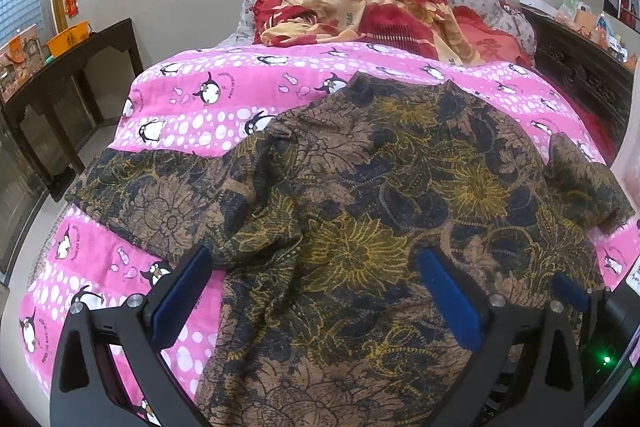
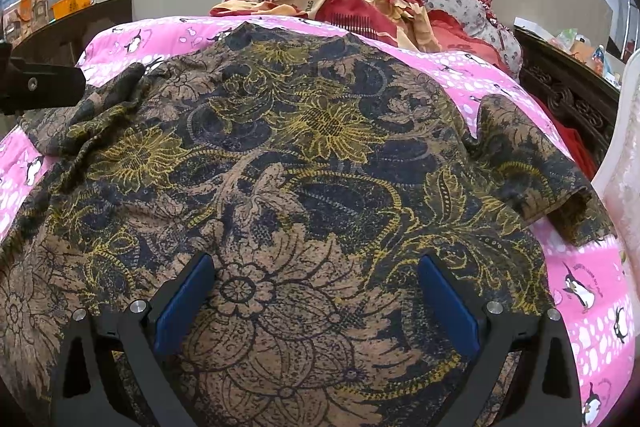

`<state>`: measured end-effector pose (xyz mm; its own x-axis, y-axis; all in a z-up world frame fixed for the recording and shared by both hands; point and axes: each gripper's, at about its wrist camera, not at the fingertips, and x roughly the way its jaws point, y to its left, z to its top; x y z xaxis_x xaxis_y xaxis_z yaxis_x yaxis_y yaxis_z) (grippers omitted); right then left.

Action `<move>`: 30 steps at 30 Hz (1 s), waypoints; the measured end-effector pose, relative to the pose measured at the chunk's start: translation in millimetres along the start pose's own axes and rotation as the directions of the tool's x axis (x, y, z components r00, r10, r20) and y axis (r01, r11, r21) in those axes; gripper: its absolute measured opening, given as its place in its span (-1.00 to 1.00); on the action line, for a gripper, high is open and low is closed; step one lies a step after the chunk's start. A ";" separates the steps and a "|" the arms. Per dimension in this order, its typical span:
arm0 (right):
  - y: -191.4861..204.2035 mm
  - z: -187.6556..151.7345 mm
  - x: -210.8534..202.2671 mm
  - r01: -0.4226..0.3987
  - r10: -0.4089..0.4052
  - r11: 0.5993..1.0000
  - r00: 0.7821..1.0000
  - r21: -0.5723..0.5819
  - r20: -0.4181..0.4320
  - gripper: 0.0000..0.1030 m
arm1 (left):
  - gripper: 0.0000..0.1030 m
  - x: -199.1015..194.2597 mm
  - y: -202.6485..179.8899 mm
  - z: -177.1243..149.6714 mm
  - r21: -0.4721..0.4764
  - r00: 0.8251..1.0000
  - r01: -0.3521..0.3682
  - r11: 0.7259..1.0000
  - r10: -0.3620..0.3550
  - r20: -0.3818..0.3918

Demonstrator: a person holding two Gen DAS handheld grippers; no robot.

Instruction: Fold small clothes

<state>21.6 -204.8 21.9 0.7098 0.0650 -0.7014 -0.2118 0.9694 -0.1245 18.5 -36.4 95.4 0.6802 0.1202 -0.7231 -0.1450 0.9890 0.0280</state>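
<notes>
Left wrist view: one floral shirt (image 1: 380, 187), both grippers' fingers (image 1: 184, 291) spread wide, empty.

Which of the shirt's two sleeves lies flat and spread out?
The left sleeve, lying flat across the pink penguin quilt; the right sleeve is shorter-looking and bunched up.

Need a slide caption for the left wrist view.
Open left gripper above a floral-print shirt spread on a pink penguin quilt.

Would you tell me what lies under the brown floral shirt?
The brown floral shirt lies spread on a pink penguin quilt, visible around its edges. Whatever is beneath its middle is covered.
</notes>
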 end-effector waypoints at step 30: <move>1.8 -0.5 2.4 -0.004 0.004 1.000 1.000 0.001 -0.006 1.00 | 1.00 4.4 -1.6 -1.0 -0.002 1.000 0.001 1.000 -0.001 -0.013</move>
<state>22.6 -203.0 19.6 0.7046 0.0673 -0.7064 -0.2137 0.9694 -0.1208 21.0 -37.5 91.4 0.6709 0.1178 -0.7321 -0.1453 0.9890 0.0260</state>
